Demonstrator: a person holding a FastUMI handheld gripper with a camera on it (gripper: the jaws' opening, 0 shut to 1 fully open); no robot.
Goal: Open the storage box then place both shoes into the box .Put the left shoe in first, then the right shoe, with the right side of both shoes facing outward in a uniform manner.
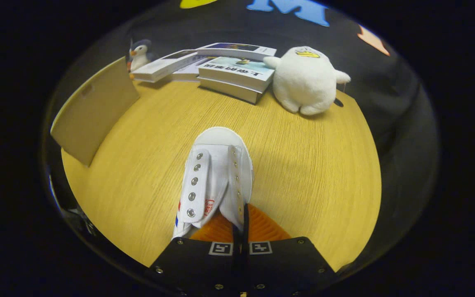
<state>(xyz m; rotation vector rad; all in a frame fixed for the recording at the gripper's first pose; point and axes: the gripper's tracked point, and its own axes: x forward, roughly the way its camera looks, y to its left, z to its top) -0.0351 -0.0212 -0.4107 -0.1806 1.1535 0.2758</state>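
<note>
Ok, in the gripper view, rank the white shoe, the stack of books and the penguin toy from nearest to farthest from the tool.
1. White shoe: its collar edge is pinched between the orange fingers of the tool.
2. Stack of books: well beyond the shoe's toe, beside the white plush.
3. Penguin toy: farthest, behind the books.

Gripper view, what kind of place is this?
Probably a staged tabletop booth, not a real home: a round wooden table holding stacked books and two plush toys, duck and penguin. The tongs are shut on a white shoe.

Staged booth: wooden table (pixel 303 165), books (pixel 237 74), plush toys (pixel 305 80).
</note>
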